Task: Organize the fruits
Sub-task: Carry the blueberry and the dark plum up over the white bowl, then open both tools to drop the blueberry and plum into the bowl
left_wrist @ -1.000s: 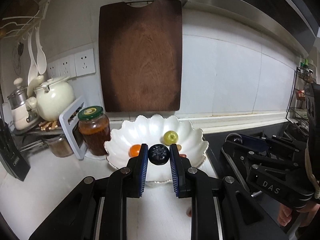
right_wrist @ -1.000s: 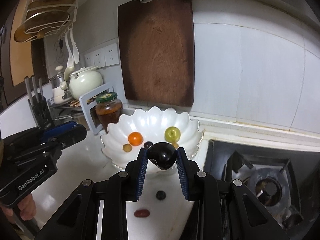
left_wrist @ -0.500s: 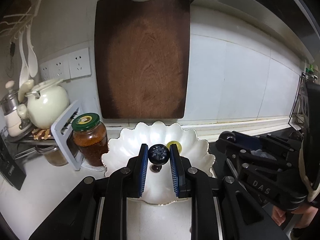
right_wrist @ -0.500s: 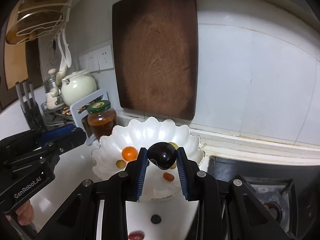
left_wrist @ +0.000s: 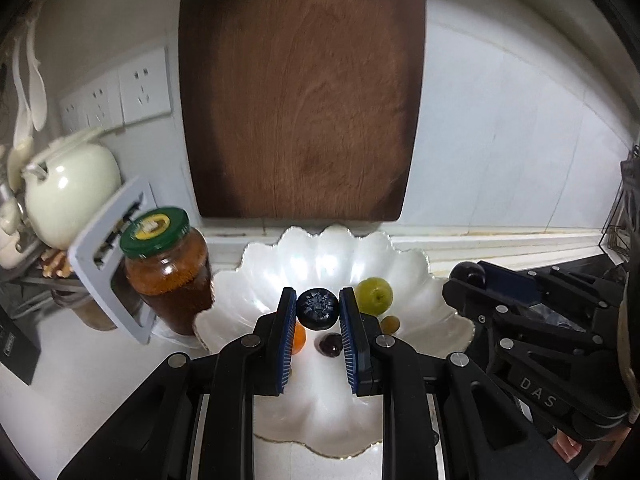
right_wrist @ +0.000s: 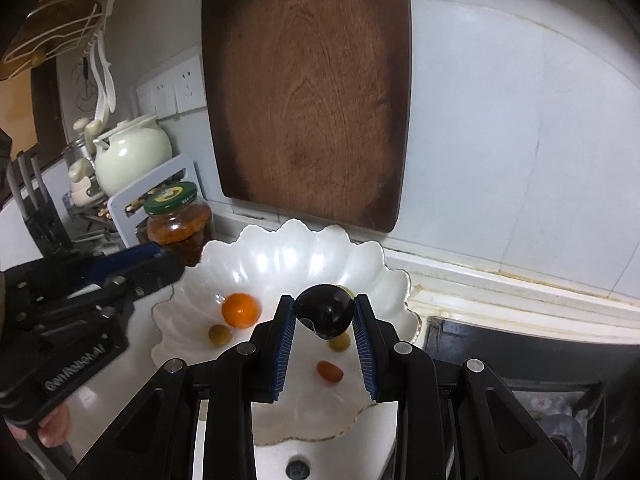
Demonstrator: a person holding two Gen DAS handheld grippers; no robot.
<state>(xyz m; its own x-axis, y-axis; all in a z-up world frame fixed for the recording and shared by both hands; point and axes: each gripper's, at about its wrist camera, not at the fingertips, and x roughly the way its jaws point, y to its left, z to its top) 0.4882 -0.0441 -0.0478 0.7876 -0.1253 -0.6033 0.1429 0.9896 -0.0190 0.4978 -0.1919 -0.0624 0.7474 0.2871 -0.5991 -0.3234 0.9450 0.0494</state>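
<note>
White and scalloped, the fruit bowl (left_wrist: pixel 416 276) on the worktop (left_wrist: pixel 100 368) lies beneath both tongs. A dark textured berry (left_wrist: pixel 317 307) is clamped in the left tongs (left_wrist: pixel 317 312), a glossy dark plum (right_wrist: pixel 324 310) in the right tongs (right_wrist: pixel 324 316). Delivery is judged under way; lowering over bare porcelain, clear of the orange (right_wrist: pixel 239 309), then release is called for.

Pearly white scalloped bowl (right_wrist: pixel 394 280) holding an orange fruit (right_wrist: pixel 239 310); dark brown wooden board (right_wrist: pixel 308 92); green-lidded amber jar (left_wrist: pixel 166 270).
</note>
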